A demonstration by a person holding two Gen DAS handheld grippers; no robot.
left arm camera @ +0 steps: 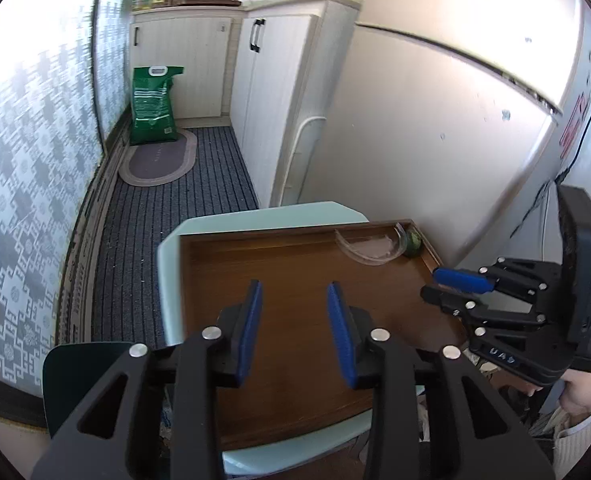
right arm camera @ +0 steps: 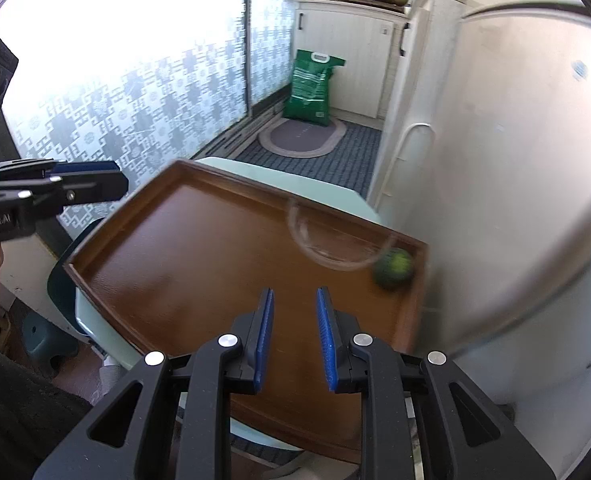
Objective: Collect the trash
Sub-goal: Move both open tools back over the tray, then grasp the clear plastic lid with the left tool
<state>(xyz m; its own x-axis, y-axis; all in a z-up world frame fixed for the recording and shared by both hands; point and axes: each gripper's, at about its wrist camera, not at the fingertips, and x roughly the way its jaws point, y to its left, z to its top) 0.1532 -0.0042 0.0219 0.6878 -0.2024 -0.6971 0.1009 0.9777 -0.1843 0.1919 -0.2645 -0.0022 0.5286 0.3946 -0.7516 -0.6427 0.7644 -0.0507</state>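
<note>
Holding my left tool (left arm camera: 294, 330) wide and right tool (right arm camera: 294, 340) narrow, both empty; green ball (right arm camera: 394, 268) and clear lid (right arm camera: 331, 240) ahead-right on tray (right arm camera: 199, 240).

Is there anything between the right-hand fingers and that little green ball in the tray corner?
Nothing visible blocks it. The right gripper hangs open over bare tray, and the green ball sits in the far right corner. A clear curved plastic piece lies right next to the ball, to its left, not across the path.
</note>
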